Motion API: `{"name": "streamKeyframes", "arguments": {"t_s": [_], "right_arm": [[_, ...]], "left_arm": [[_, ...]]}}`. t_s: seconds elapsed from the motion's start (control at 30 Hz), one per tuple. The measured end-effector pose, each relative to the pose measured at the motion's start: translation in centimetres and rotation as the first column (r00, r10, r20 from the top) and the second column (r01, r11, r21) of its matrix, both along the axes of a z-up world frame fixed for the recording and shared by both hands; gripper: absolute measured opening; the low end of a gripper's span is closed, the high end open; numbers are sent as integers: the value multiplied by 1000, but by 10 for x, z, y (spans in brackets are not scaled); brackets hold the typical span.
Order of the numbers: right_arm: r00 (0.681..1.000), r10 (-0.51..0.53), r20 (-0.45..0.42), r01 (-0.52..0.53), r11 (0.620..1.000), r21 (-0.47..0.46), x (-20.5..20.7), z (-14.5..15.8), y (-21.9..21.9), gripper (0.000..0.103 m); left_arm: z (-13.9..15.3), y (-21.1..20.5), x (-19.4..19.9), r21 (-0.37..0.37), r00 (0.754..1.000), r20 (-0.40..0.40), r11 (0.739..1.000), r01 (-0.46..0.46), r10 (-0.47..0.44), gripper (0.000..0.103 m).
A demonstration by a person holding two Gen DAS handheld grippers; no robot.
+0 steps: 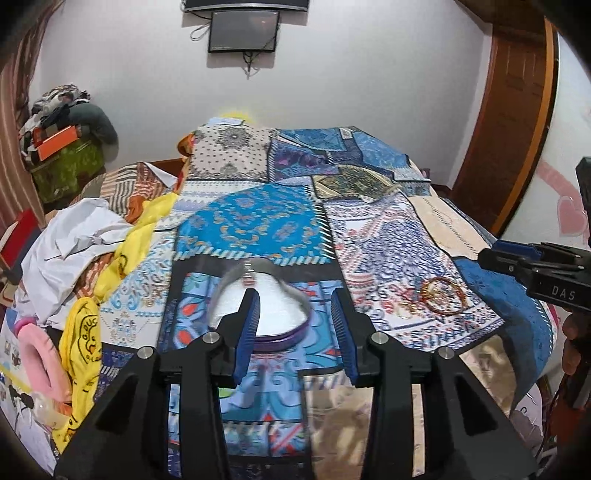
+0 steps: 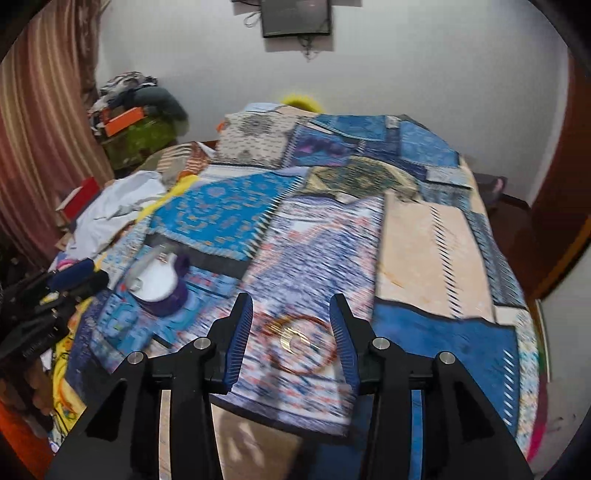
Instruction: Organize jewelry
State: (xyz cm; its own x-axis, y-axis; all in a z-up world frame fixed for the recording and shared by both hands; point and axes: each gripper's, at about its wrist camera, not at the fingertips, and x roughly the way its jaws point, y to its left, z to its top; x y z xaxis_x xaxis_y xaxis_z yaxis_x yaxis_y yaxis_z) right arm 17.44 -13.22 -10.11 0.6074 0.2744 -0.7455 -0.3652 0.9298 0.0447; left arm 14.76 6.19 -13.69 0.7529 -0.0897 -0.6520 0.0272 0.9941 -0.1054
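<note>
A round purple jewelry box (image 1: 280, 338) with a white inside and a raised clear lid sits on the patchwork bedspread (image 1: 251, 221). My left gripper (image 1: 295, 299) stands open over it; its left finger crosses the box, and neither pad presses on it. To the right lie thin red and gold bangles (image 1: 441, 295), with my right gripper (image 1: 487, 254) just beyond them. In the right wrist view my right gripper (image 2: 291, 301) is open above the bangles (image 2: 299, 339), which lie on the cloth in the gap between its fingers. The box (image 2: 159, 284) and the left gripper (image 2: 98, 275) sit at the left.
A heap of white cloth (image 1: 74, 236), a yellow garment (image 1: 83, 343) and a pink item (image 1: 37, 354) crowd the bed's left side. The spread drops off at the right edge (image 1: 532, 332). A wooden door (image 1: 506, 122) stands at the right and a dark screen (image 1: 243, 31) hangs on the far wall.
</note>
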Motion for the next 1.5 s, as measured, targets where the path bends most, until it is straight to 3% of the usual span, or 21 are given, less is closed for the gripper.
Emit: {"name": "streamKeyframes", "arguments": {"t_s": [0.2,0.47,0.83,0.9,1.13,1.2,1.33,1.5], "right_arm": [[997,-71,-13,71,997,-30,-5,-11,-40,40],[995,-87,-43,86,996,-16,-6,-25,-64,40],[997,-39,-70,39,999,4,1,-41,-59,40],[997,-30,-66,30,1000,7,1,-42,-56,40],[999,15,-46,-14,1000,21,1,-42,-44,40],[998,29,-47,-28,999,28,1,-43,-40,37],[995,64,-70,-61,997,42,5,-48,-31,21],[993,82,-90,-79,996,46,9,-54,-23,17]], "left_arm": [[-2,-34,12,10,998,-23,998,59,-59,41],[-20,-74,30,15,988,-83,991,136,-134,41],[-48,-92,46,-30,967,-157,980,197,-200,41],[-54,-96,50,-38,961,-173,976,213,-216,37],[-62,-97,56,-67,960,-164,973,221,-229,34],[-63,-98,56,-72,960,-160,973,221,-230,32],[-64,-97,58,-81,962,-155,973,216,-226,25],[-66,-94,59,-97,963,-149,973,210,-223,21]]}}
